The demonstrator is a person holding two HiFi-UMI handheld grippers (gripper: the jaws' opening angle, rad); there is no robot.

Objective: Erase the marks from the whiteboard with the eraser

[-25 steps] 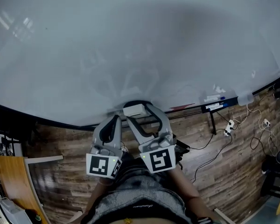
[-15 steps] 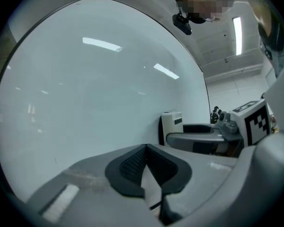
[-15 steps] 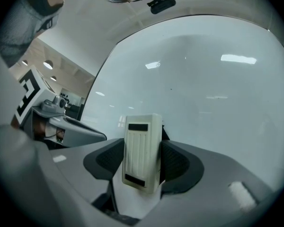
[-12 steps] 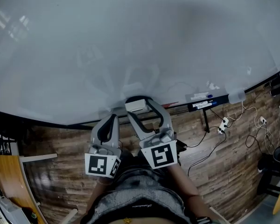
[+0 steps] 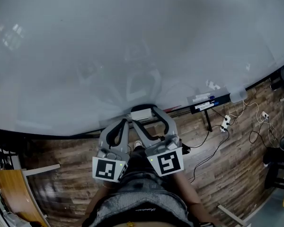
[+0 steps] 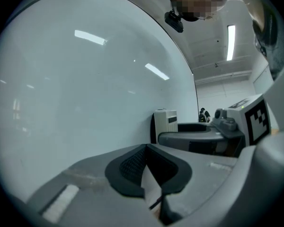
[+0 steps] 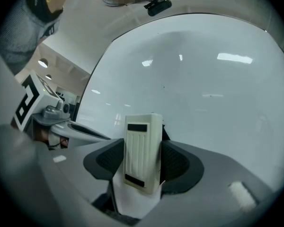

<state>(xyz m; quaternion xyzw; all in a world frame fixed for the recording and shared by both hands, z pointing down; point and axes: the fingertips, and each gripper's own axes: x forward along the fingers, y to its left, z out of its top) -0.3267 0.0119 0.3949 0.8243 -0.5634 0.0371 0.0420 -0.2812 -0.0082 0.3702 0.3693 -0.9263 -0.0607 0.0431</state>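
Right tool is clamped on the cream eraser, holding it at the lower edge of the whiteboard, centre of the head view, a bit below the middle. Left tool sits just beside it with its jaws pinched together on nothing. The board is glossy pale grey with soft light reflections, and it fills the top half of the frame. Below it there's a wood plank floor, a marker tray at right and a power strip with cables.

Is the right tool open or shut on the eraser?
Shut. In the right gripper view the right tool has its dark pads tight against both sides of the eraser, no gap showing.
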